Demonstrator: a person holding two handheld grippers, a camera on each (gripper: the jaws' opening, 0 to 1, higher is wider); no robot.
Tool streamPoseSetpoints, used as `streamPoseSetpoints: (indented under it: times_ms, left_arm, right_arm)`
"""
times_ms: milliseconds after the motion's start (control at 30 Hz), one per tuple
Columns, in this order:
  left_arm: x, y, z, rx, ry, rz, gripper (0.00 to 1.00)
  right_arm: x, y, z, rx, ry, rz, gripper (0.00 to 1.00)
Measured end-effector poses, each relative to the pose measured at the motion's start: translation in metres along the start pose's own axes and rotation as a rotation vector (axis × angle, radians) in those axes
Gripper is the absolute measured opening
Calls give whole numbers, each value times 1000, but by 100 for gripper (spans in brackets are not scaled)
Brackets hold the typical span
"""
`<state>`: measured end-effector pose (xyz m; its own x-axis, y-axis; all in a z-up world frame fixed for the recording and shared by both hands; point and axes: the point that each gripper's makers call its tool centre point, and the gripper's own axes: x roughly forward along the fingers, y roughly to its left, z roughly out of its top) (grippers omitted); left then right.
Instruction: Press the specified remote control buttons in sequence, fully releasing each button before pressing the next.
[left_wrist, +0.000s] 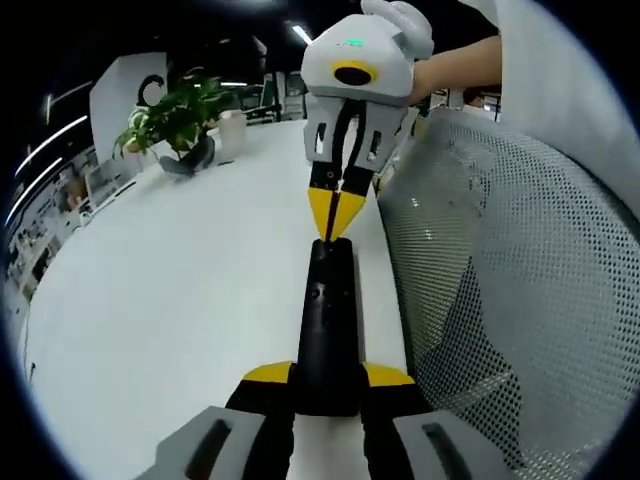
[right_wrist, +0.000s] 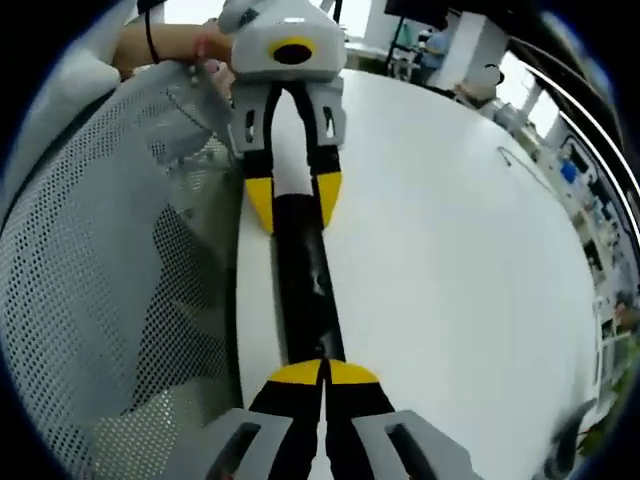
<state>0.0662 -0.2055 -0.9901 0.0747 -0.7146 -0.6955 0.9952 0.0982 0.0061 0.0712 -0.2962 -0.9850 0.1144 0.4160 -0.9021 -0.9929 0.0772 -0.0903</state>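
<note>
In the left gripper view, a potted plant (left_wrist: 172, 125) stands far left on the white table (left_wrist: 170, 300), with a white cup (left_wrist: 232, 133) just beside it on the right. Along the table's right edge lies the black remote control (left_wrist: 328, 320), long axis running near to far. The left gripper (left_wrist: 328, 385) grasps its near end, one yellow-tipped jaw on each side. At the far end the right gripper (left_wrist: 334, 212), held by a hand (left_wrist: 450, 70), has its yellow tips clenched together into a point resting on the remote's top face. A white mesh chair back (left_wrist: 510, 300) stands right of the table edge.

In the right gripper view, the chair back (right_wrist: 110, 270) is on the left. The remote control (right_wrist: 303, 285) lies by the table (right_wrist: 450, 280) edge; the right gripper (right_wrist: 323, 372) is pressed closed at the remote's near end, and the left gripper (right_wrist: 295, 205) clamps the far end.
</note>
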Motion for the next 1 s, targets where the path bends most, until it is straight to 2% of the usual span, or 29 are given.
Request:
streamPoseSetpoints:
  times_ms: [300, 400, 467, 533, 633, 700, 767, 833, 1000]
  left_arm:
    - [0, -1, -1, 6, -17, -10, 24]
    - [0, -2, -1, 1, -19, -9, 24]
    - [0, -2, -1, -1, -20, -10, 24]
    - [0, -2, -1, -1, -22, -10, 24]
    - [0, -2, -1, 0, -20, -11, 24]
    - [0, -2, -1, -5, -22, -9, 24]
    - [0, -2, -1, -8, -25, -8, 24]
    - [0, -1, -1, -10, -25, -7, 24]
    - [1, -1, -1, -14, -29, -7, 24]
  right_arm:
    - [-3, 7, -5, -33, 28, 11, 0]
    - [-1, 6, -3, -70, 58, 25, 0]
    - [-1, 7, -4, -142, 111, 65, 0]
    - [0, 8, -4, -176, 147, 92, 0]
    - [1, 7, -3, -183, 180, 125, 0]
    - [1, 7, -4, -125, 188, 148, 0]
    - [0, 6, -3, -33, 173, 173, 0]
    - [0, 5, -3, 19, 162, 185, 0]
    - [1, 5, -4, 20, 180, 164, 0]
